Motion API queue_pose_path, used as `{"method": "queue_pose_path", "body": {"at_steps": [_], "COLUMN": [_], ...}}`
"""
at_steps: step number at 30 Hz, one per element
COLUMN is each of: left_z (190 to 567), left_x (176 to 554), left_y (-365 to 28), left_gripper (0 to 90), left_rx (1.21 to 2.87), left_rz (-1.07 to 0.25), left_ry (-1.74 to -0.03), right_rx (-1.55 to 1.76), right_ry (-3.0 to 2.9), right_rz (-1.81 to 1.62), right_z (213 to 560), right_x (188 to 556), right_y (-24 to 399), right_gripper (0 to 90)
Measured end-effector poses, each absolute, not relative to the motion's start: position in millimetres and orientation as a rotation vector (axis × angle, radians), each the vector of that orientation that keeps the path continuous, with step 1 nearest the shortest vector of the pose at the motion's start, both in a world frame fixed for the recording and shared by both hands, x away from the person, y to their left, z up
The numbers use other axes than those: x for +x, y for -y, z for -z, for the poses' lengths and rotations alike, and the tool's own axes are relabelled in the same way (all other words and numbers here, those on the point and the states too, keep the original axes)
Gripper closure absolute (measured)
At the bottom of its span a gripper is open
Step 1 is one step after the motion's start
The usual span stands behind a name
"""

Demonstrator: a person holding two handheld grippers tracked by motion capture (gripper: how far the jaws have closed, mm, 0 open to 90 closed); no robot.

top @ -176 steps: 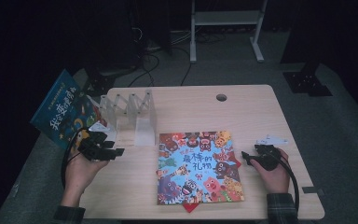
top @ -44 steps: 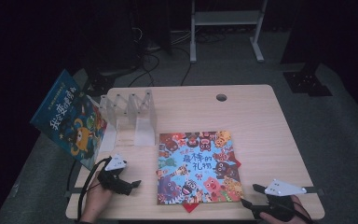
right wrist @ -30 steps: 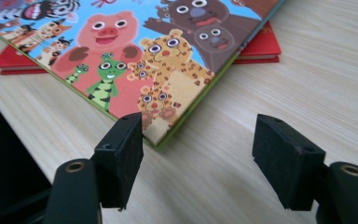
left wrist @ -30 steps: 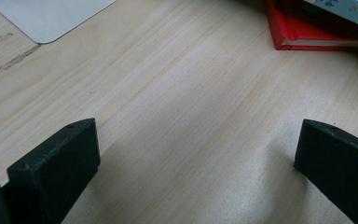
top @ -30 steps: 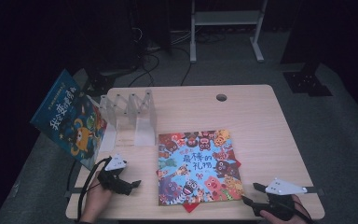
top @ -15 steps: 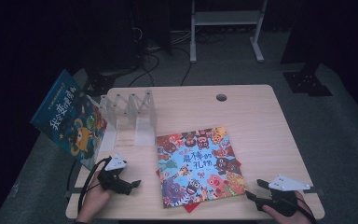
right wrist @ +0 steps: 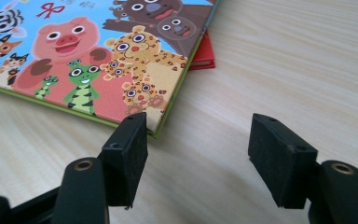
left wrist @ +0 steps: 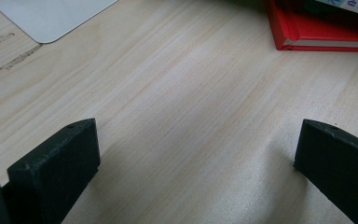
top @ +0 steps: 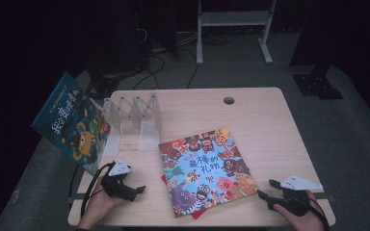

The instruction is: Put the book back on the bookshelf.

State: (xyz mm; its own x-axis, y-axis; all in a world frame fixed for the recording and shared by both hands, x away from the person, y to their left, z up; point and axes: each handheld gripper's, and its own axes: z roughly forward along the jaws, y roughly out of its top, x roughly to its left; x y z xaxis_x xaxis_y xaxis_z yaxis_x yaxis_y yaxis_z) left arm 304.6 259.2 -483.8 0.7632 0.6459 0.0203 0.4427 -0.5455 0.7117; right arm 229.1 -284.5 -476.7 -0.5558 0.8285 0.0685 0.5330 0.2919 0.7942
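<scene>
Since a second ago the picture book [top: 206,173] has swung on the table [top: 265,125]: its near right corner now points toward your right gripper [top: 269,190], and its top edge has turned away to the right. Your right hand has barely shifted, and your left hand has kept its place at the near left edge.

Your right gripper's jaws have narrowed slightly over that second but stand well apart, with nothing between them. In the right gripper view the book's corner [right wrist: 154,122] lies just ahead of the left jaw, touching or almost touching it, while the gap itself holds bare wood. So the book lies ahead and to the left of that gripper, not in line with its opening. I judge you need to slide the gripper leftward, or turn it, before the corner sits between the jaws.

The book's long edges run from near left to far right across the table, and it rests on a red book [right wrist: 204,56] that shows under its right edge. Your right gripper is clearly the nearer one.

Your left gripper [top: 135,190] is wide open and empty, resting low over bare wood, with the red book [left wrist: 324,32] well ahead to its right. The rack [top: 135,120] and the blue book [top: 72,122] leaning at the table's left stand well apart from both.
</scene>
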Motion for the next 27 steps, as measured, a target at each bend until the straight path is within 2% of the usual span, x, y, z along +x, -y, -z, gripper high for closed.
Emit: {"method": "queue_pose_path", "body": {"at_steps": [27], "left_z": [484.0], "left_x": [305.9], "left_y": [-257.6], "left_gripper": [0.0], "left_rx": [2.235], "left_rz": [-0.364], "left_ry": [-0.806], "right_rx": [1.281], "right_ry": [-2.167], "right_rz": [-1.13], "right_z": [474.1], "right_x": [269.6], "right_y": [293.1], "right_gripper": [37.8]}}
